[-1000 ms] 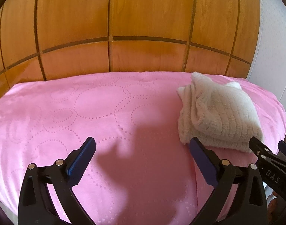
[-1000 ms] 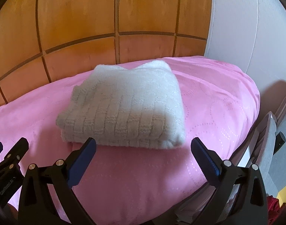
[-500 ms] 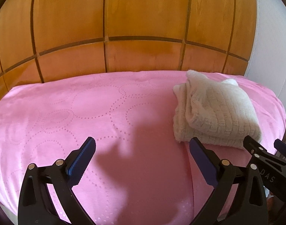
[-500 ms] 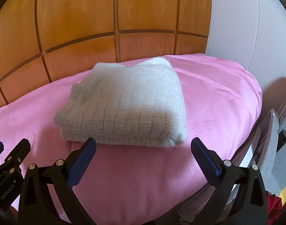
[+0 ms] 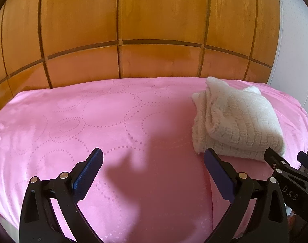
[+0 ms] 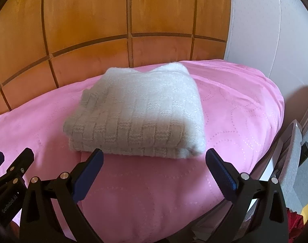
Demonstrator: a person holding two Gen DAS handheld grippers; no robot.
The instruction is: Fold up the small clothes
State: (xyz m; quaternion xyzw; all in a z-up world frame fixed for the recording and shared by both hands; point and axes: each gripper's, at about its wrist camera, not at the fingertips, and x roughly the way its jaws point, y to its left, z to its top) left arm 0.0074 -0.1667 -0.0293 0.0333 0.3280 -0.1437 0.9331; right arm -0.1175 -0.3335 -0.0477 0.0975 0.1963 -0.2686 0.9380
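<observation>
Wooden panelled headboard behind a pink bedspread, folded knit resting on it.
The cream knit garment lies folded toward the bed's right side, just beyond the right gripper; the left gripper hangs over bare cover. Both jaws stand wide, holding nothing. A careless nudge could likely spring the loose folded layers open.

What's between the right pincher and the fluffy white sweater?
Nothing but bare pink bedcover. In the right wrist view, the open right gripper sits just short of the folded white sweater, with only a thin strip of cover between them.
</observation>
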